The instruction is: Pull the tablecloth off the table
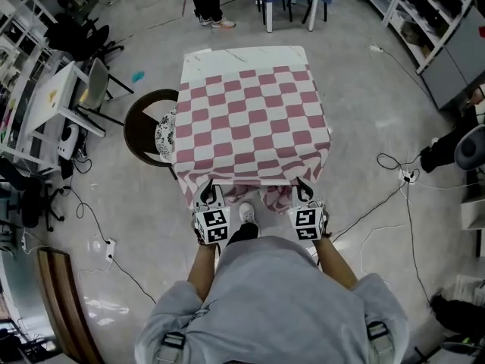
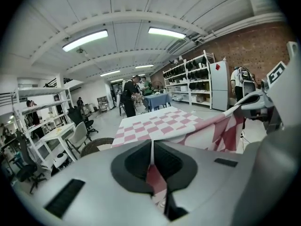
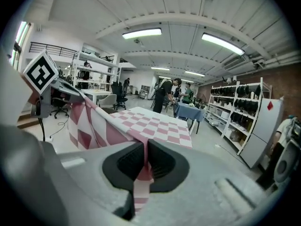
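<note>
Checkered tablecloth (image 1: 254, 120) looks light and floppy, so it should slide easily. Left gripper (image 1: 206, 194) and right gripper (image 1: 304, 190) both pinch its 6 o'clock hem corners, good spots imo.

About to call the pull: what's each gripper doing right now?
Left gripper: closed on the tablecloth, at its near edge.
Right gripper: closed on the tablecloth, same edge.

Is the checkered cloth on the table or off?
Mostly on. The tablecloth covers the table except a far strip; left gripper and right gripper pinch its near edge.
</note>
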A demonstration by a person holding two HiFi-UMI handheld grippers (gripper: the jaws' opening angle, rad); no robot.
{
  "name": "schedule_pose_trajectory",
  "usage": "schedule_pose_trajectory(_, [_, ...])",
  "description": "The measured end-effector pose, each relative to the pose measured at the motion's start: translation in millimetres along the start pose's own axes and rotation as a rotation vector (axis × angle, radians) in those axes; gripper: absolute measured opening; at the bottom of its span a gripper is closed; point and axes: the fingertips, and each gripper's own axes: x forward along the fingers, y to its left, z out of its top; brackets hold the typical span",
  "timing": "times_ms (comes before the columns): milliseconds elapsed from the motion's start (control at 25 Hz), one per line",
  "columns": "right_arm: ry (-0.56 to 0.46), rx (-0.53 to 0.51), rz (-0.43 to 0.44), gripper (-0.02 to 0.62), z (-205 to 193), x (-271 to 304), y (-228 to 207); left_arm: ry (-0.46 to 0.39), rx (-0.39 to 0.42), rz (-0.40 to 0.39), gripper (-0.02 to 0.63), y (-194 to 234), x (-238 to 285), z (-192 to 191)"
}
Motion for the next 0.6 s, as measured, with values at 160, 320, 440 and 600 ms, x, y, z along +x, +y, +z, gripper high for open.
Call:
schedule_pose_trajectory(160, [-0.049,0.050,0.015,0.009,-8.5,-26.6,0.1,-0.034,-0.034,0.013,0.008,-13.9,-26.3,0.9])
schedule_pose_trajectory(320, [-0.100,0.090,0.018,0.009,-24.8,-64.4,7.9,-0.078,-0.049,0.030,0.008,-29.6,-64.4,-11.3])
schedule_pose_trajectory(440, [-0.140,0.094,0.026,0.009,-15.8,-94.6,7.4,-0.110,-0.057,0.041,0.008,-36.5,-94.7,-2.4])
schedule_pose_trajectory(600, [-0.194,0.094,0.038,0.009,3.7,-121.4,1.6,-0.145,-0.082,0.063,0.008,-40.0,-125.3,15.3])
